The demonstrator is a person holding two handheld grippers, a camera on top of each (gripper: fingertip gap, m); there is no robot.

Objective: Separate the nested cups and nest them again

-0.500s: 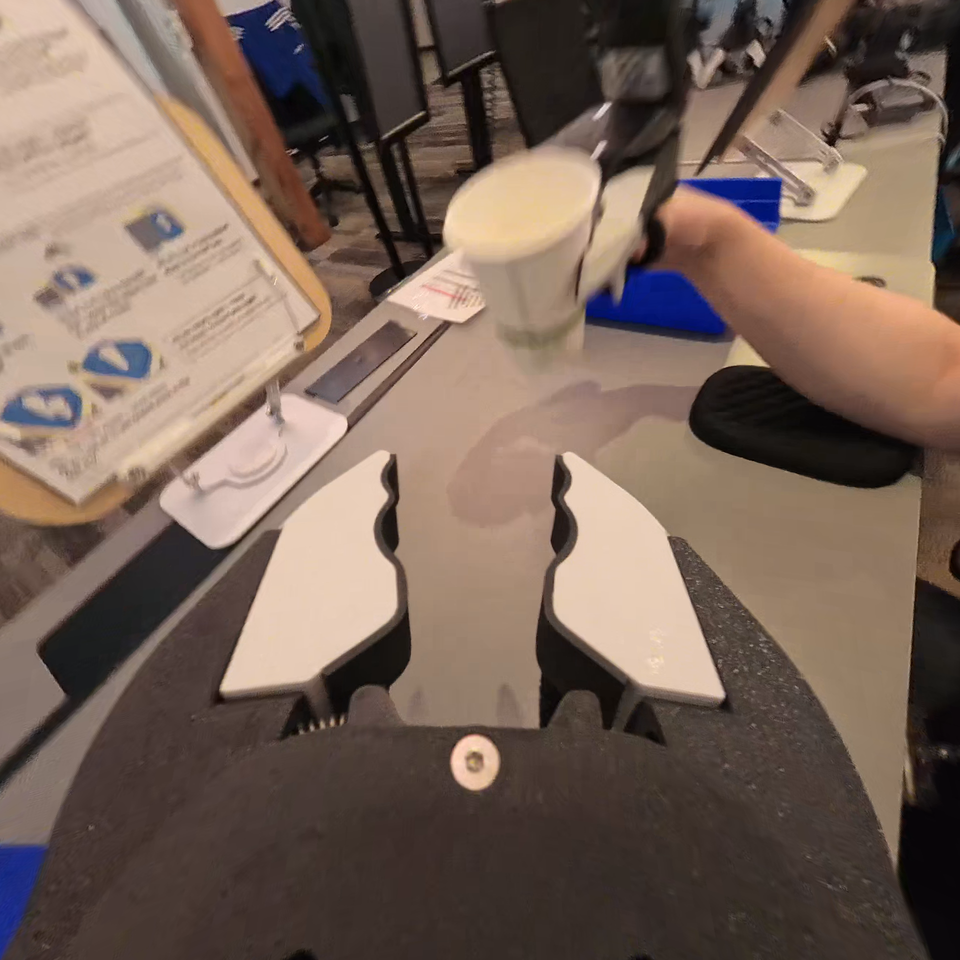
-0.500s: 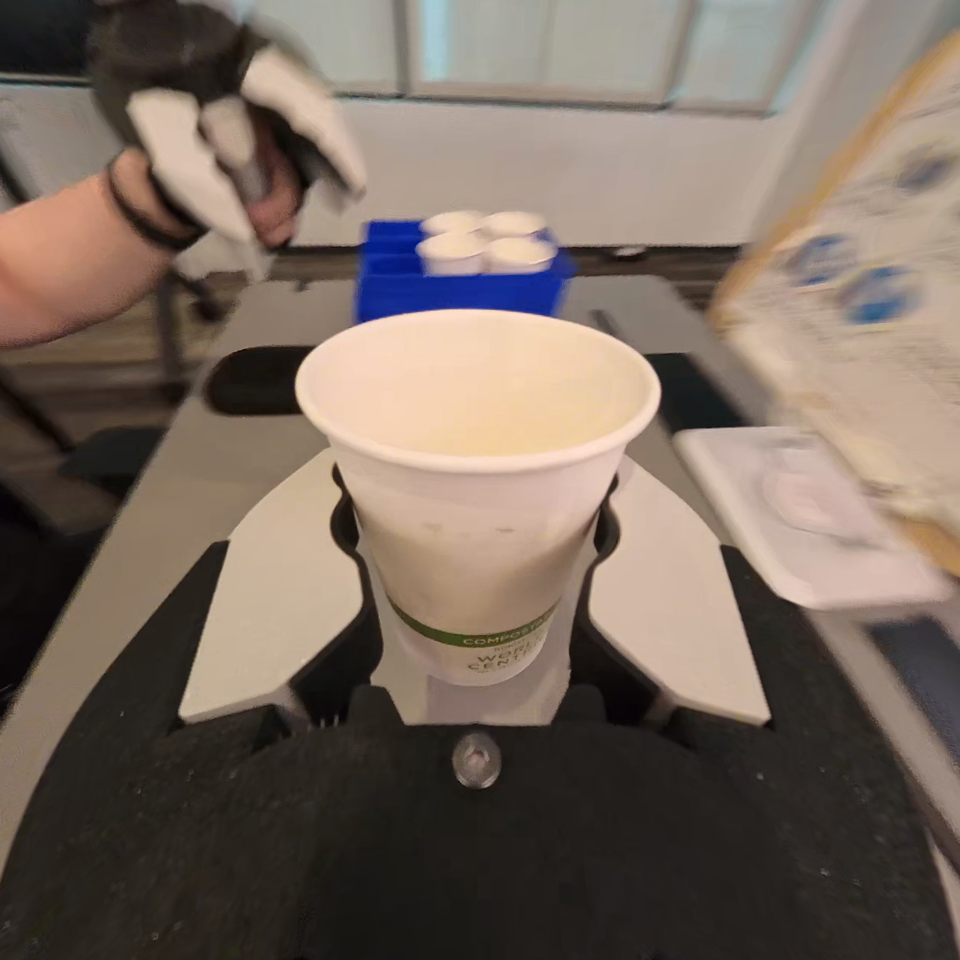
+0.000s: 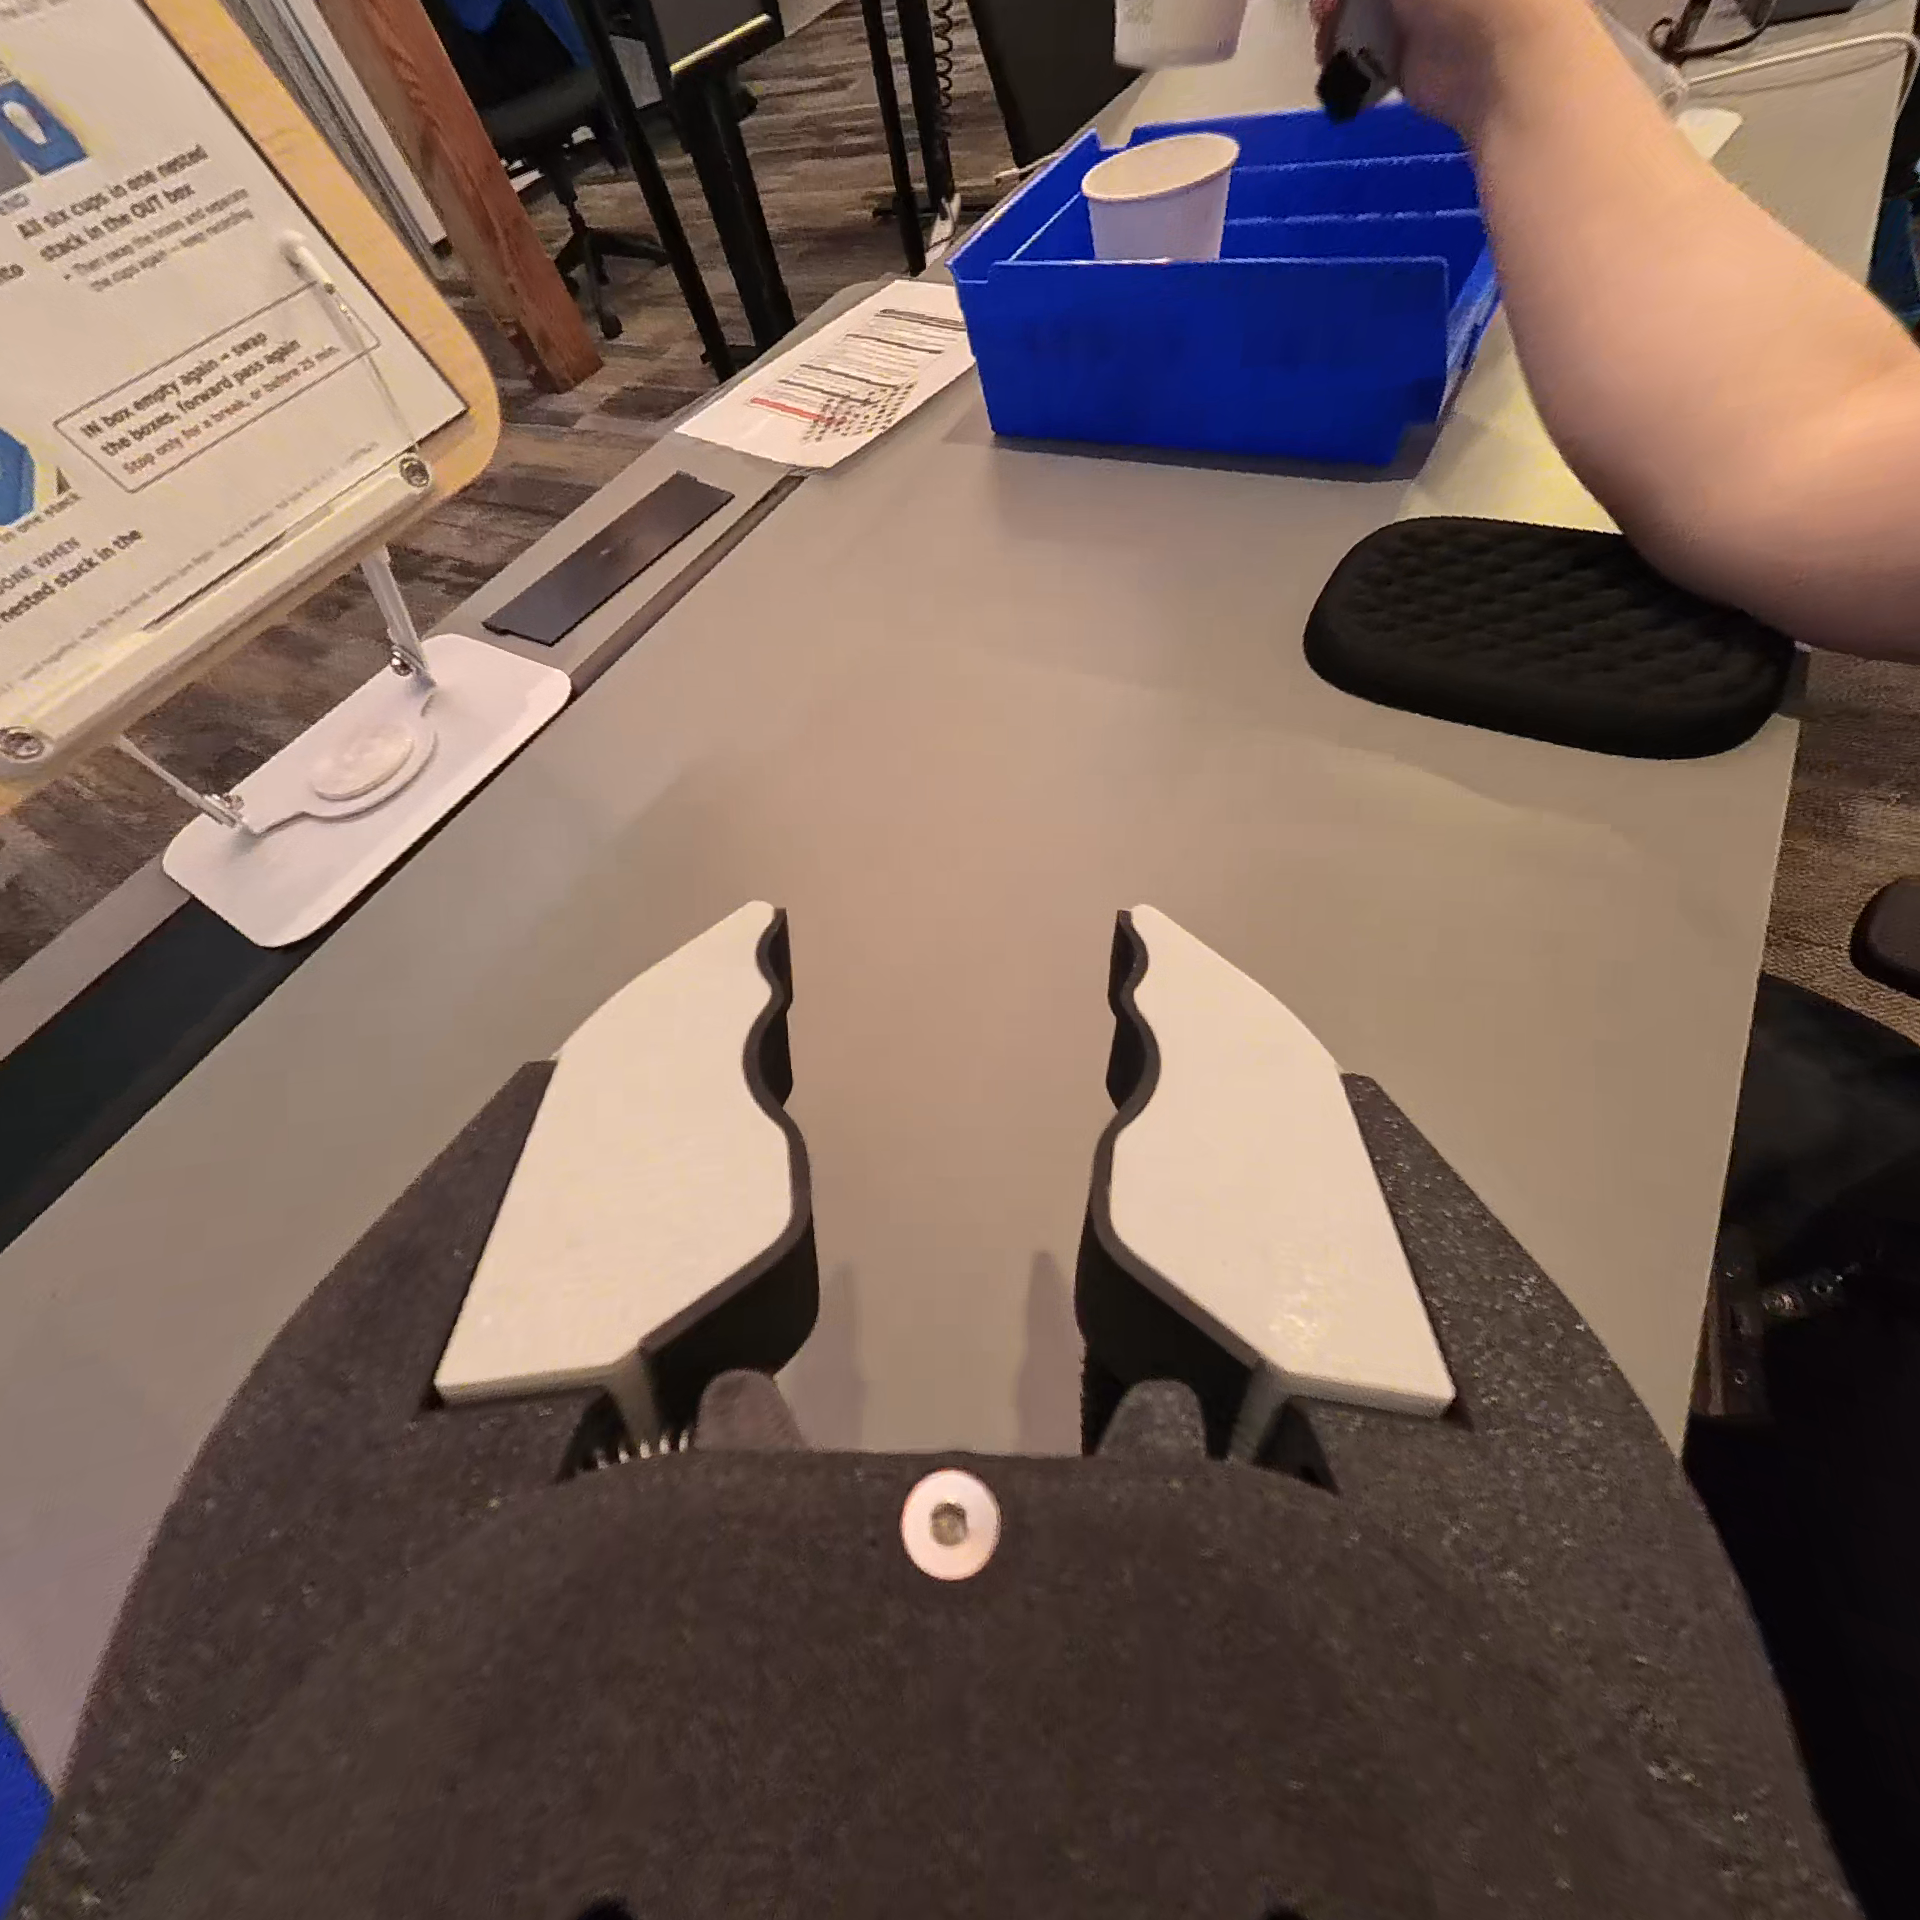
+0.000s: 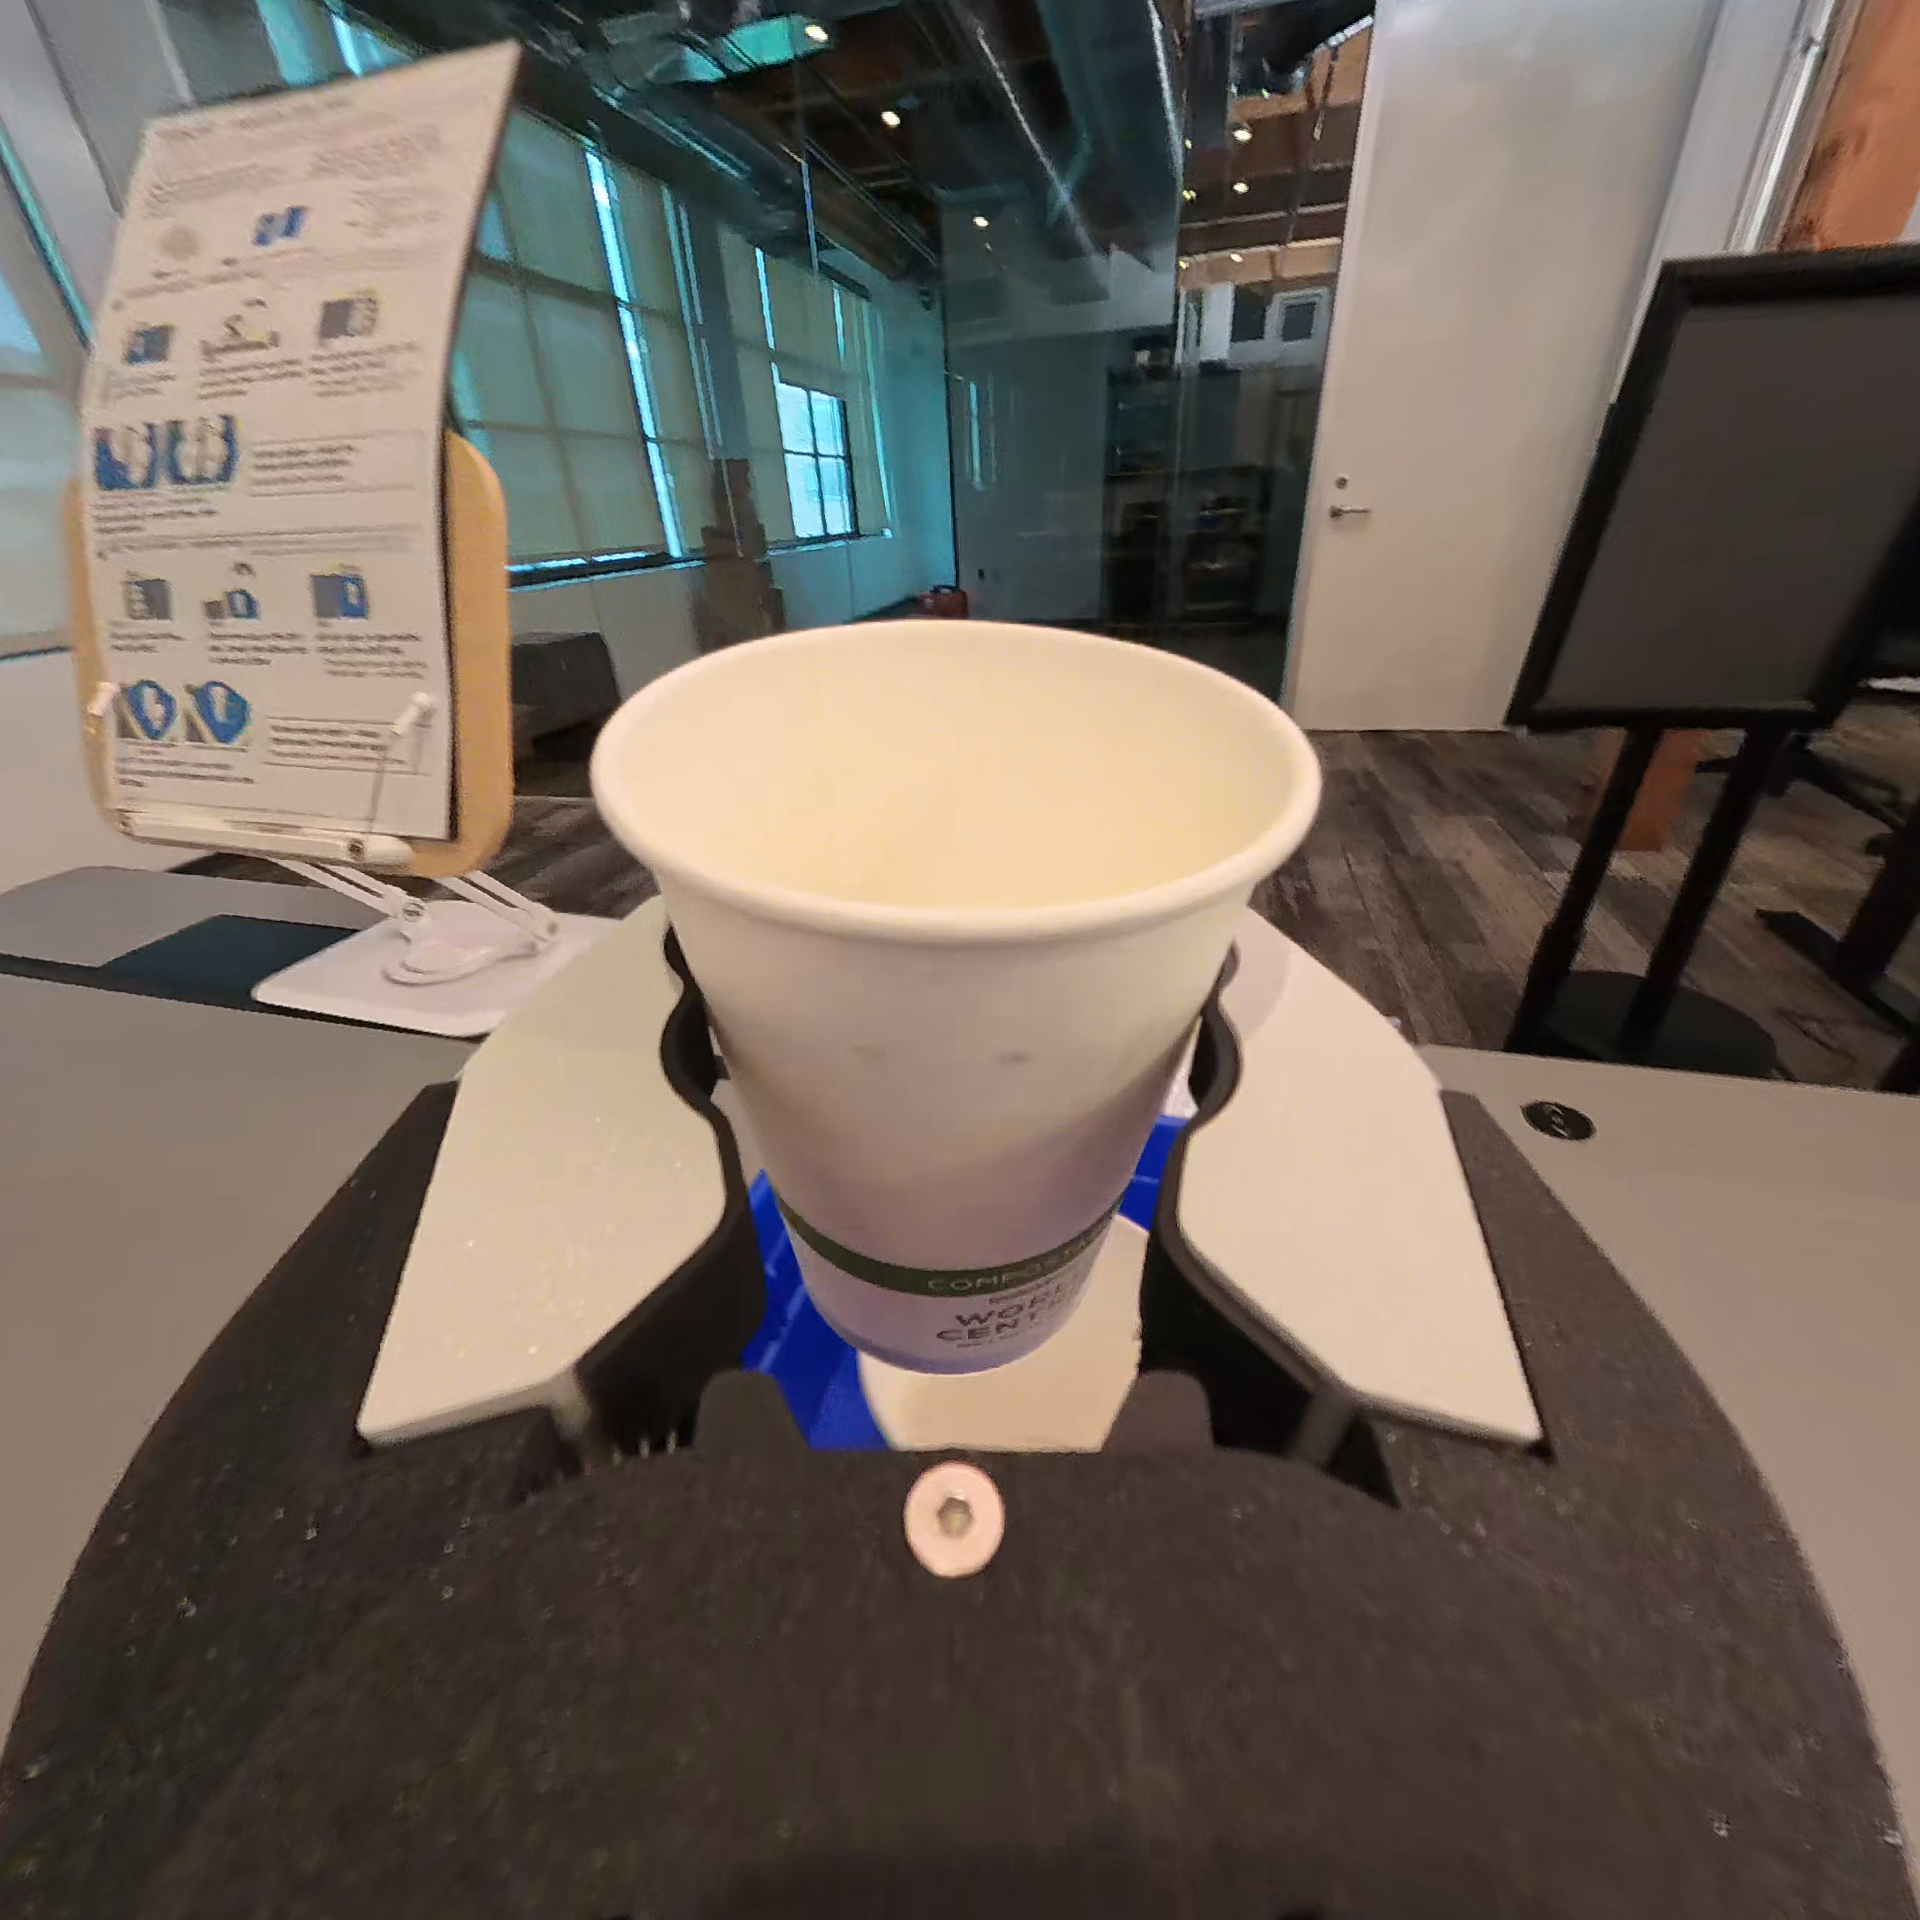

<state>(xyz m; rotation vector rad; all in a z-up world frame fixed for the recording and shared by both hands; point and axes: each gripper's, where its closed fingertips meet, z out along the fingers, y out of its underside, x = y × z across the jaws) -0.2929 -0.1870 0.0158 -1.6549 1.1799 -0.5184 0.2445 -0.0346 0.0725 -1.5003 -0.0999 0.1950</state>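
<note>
**A:** Right wrist view first, nearest thing outward: our right gripper [image 4: 951,1049] has its two fingers clamped on the sides of a white paper cup [image 4: 951,935], mouth up and upright. We grip it mid-wall, below the rim, so the mouth stays round and the base is free to drop into another cup.

**B:** And right under that base we see a white round patch, probably another cup's mouth, with the blue bin [image 4: 774,1257] showing beside it. So we judge we hold the cup above the bin to nest it. How much gap is left, we cannot tell.

**A:** Beyond that stand the instruction sheet on its stand [image 4: 281,499] and a dark board on a floor stand [image 4: 1756,488].

**B:** From the left wrist view, our left gripper [image 3: 951,935] is spread wide with nothing between its fingers, only bare grey table [image 3: 935,675] beneath. We keep it low and back, out of the way while the other hand works.

**A:** Farther along lie a black wrist pad [image 3: 1548,634] under our right forearm, then a printed paper [image 3: 831,395], then the blue divided bin [image 3: 1226,353] with one white cup in the bin [image 3: 1158,197] standing upright in a rear compartment.

**B:** At the very top edge the carried cup's base [image 3: 1179,26] hangs above that one, well clear of it. Lining up over its mouth is what the next move calls for, we think.
</note>
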